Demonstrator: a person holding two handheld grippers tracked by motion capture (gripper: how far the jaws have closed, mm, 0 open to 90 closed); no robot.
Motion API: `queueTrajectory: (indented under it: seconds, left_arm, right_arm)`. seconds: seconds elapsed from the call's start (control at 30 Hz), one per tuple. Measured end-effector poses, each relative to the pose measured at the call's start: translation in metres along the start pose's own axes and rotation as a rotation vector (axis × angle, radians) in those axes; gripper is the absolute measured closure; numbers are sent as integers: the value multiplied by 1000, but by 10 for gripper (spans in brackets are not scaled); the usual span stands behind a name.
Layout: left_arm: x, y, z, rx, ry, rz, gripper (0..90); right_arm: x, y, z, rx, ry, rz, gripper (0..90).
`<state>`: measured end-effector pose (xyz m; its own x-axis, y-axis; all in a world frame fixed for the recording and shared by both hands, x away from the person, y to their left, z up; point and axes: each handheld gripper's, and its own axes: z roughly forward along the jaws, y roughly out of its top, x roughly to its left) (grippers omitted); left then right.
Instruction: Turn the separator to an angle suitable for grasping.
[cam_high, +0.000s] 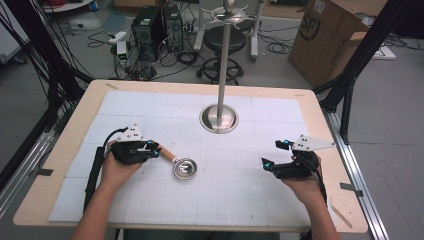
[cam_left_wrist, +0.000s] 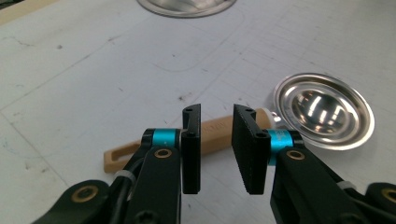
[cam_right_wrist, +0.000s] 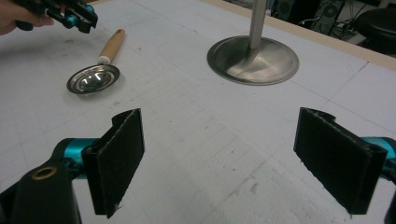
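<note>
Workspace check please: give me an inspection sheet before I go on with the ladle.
Surface: white gridded mat on a wooden table, scuffed.
Job's things: ladle lying flat, wooden handle between the left fingers; steel stand upright.
Clutter: nothing seen.
Grippers: left gripper narrowed around the handle, contact unclear; right gripper wide open, apart from the ladle.
Cables: a black one trails from the left gripper.
Surroundings: stool, cardboard box, computers on the floor.
</note>
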<state>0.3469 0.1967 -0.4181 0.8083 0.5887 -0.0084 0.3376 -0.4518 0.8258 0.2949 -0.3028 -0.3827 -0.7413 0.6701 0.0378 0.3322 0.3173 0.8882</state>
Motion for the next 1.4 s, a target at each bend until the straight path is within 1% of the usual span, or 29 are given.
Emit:
queueTrajectory:
  seconds: [0.07, 0.1, 0.17, 0.2, 0.23, 0.27, 0.3, 0.33, 0.37, 0.43, 0.53, 0.6, 0.63, 0.7, 0.9, 0.97, 1.0, 1.1, 1.3, 1.4]
  left_arm:
    - [2, 2, 7, -5, 9, -1, 799]
    - [4, 3, 9, 0, 10, -2, 799]
    - [8, 4, 17, 34, 19, -6, 839]
    - [11, 4, 21, 50, 21, -11, 848]
    - [13, 4, 23, 63, 28, -7, 849]
    - [15, 4, 27, 68, 41, -11, 863]
    - [16, 4, 28, 68, 45, -14, 863]
    - [20, 3, 31, 79, 58, -20, 873]
    - [20, 3, 31, 79, 58, -20, 880]
    - [24, 1, 34, 97, 65, -27, 884]
    - [28, -1, 35, 93, 78, -44, 886]
    - [30, 0, 35, 85, 72, -51, 885]
    - [29, 0, 35, 87, 75, -51, 885]
    - [29, 0, 37, 105, 82, -34, 885]
    - [31, 0, 35, 106, 81, -31, 885]
    - [33, -1, 33, 104, 81, -41, 885]
    - [35, -3, 31, 97, 87, -53, 885]
    - [36, -3, 30, 94, 85, -63, 885]
    - [37, -3, 34, 99, 89, -45, 885]
    - [37, -4, 38, 118, 95, -40, 885]
  right_arm:
    - [-2, -1, -2, -2, -7, 3, 153]
    - [-2, -1, -2, -2, -7, 3, 153]
    - [-3, -1, -4, -7, -12, 6, 153]
    - [-3, -2, -5, -5, -14, 8, 153]
    - [-4, -2, -5, -6, -15, 6, 153]
    - [-5, -3, -5, -4, -18, 13, 153]
    - [-5, -3, -5, -4, -18, 13, 153]
    - [-7, -4, -5, -2, -17, 12, 153]
    - [-7, -4, -5, -2, -17, 12, 153]
    - [-7, -5, -4, 1, -18, 21, 153]
    - [-7, -5, -4, 2, -18, 16, 153]
    - [-7, -5, -4, -1, -17, 11, 153]
    - [-8, -5, -4, 0, -18, 10, 153]
    - [-8, -5, -5, -5, -18, 15, 153]
    - [-8, -5, -5, 0, -19, 13, 153]
    - [-9, -5, -5, 2, -18, 10, 153]
    - [-8, -5, -5, 3, -21, 9, 153]
    - [-8, -5, -4, 1, -20, 12, 153]
    - [-8, -5, -3, 10, -19, 10, 153]
    - [-7, -5, -3, 13, -22, 6, 153]
